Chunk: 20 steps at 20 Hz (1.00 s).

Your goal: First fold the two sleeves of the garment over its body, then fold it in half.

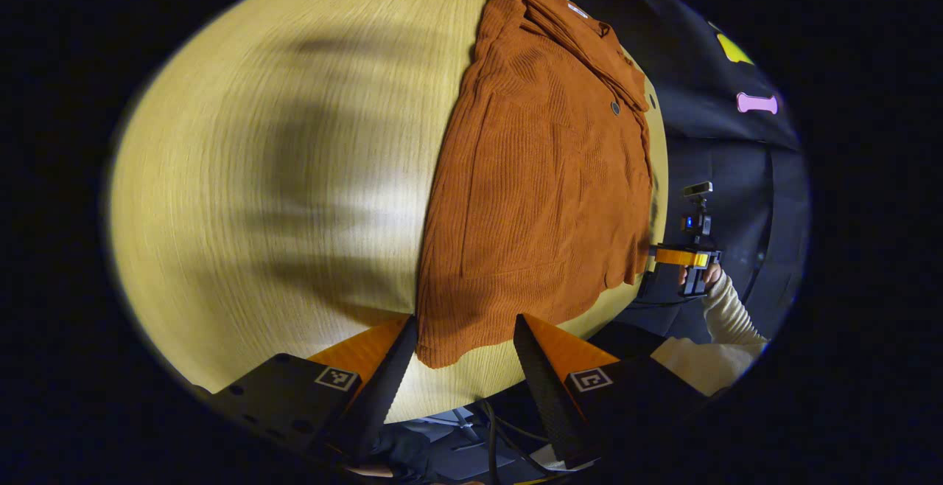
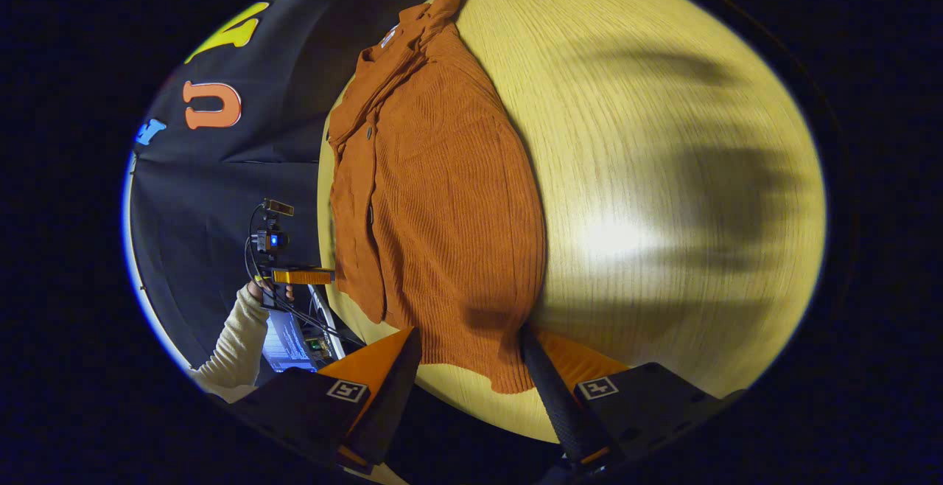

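This was a recording booth set up like a lab rather than a home. A black cloth wall (image 2: 221, 175) closed in a pale wood-grain surface (image 1: 295, 175), cables (image 2: 309, 323) trailed below its edge, and a person's sleeve (image 2: 236, 345) reached in holding camera-fitted tongs (image 2: 302, 276) with a glowing light.

We see the orange garment (image 2: 442, 220) flat on the bench (image 2: 663, 175), our right hand-held gripper (image 2: 471, 367) spread at its hem corner, left hand-held gripper (image 2: 298, 276) beyond the bench edge.
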Motion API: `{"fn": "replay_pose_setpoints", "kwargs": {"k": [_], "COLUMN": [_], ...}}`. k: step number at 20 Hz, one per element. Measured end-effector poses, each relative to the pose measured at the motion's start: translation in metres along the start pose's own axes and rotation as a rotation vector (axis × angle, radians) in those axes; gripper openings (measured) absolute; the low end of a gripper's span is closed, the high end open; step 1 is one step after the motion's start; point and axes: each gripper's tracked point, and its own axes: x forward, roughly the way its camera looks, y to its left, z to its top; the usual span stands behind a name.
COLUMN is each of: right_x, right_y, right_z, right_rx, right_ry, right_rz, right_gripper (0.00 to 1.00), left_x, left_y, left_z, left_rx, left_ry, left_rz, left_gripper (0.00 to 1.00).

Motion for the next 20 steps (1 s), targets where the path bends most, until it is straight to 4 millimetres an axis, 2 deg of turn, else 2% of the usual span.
{"fn": "replay_pose_setpoints", "kwargs": {"k": [3,5,6,7,10,13,14,15,16,17,18,19,20], "right_x": [0.004,0.009,0.010,0.012,0.018,0.021,0.024,0.028,0.030,0.031,0.032,0.031,0.031], "right_y": [0.005,0.011,0.013,0.015,0.020,0.021,0.016,0.011,0.008,0.008,0.005,-0.001,-0.001], "right_z": [0.004,0.007,0.008,0.007,0.006,0.003,0.004,0.006,0.008,0.009,0.009,0.009,0.008], "right_rx": [0.059,0.098,0.099,0.094,0.085,0.021,0.004,0.009,0.028,0.045,0.051,0.047,0.056], "right_ry": [0.014,0.019,0.023,0.027,0.035,0.029,0.021,0.009,-0.004,-0.018,-0.026,-0.041,-0.049], "right_rz": [0.041,0.078,0.085,0.093,0.098,0.070,0.048,0.024,0.010,0.012,0.001,-0.010,-0.002], "right_gripper": [0.87,0.84,0.83,0.83,0.82,0.82,0.81,0.76,0.59,0.48,0.35,0.34,0.15], "left_x": [-0.001,-0.004,-0.003,-0.003,0.000,0.011,0.018,0.016,0.016,0.015,0.013,0.013,0.015], "left_y": [-0.001,-0.005,-0.014,-0.020,-0.024,-0.026,-0.021,-0.015,-0.014,-0.014,-0.012,-0.013,-0.013], "left_z": [-0.006,-0.009,-0.004,-0.002,0.006,0.008,0.007,0.007,0.006,0.005,0.005,0.006,0.008], "left_rx": [0.030,0.001,-0.031,-0.059,-0.109,-0.082,-0.058,-0.042,-0.043,-0.043,-0.035,-0.026,0.000], "left_ry": [0.025,0.027,0.013,0.006,-0.030,-0.046,-0.047,-0.038,-0.042,-0.044,-0.048,-0.061,-0.077], "left_rz": [-0.060,-0.122,-0.168,-0.208,-0.266,-0.205,-0.133,-0.074,-0.043,-0.016,0.015,0.044,0.075], "left_gripper": [0.88,0.82,0.67,0.63,0.62,0.61,0.59,0.53,0.21,0.13,0.13,0.13,0.11]}}
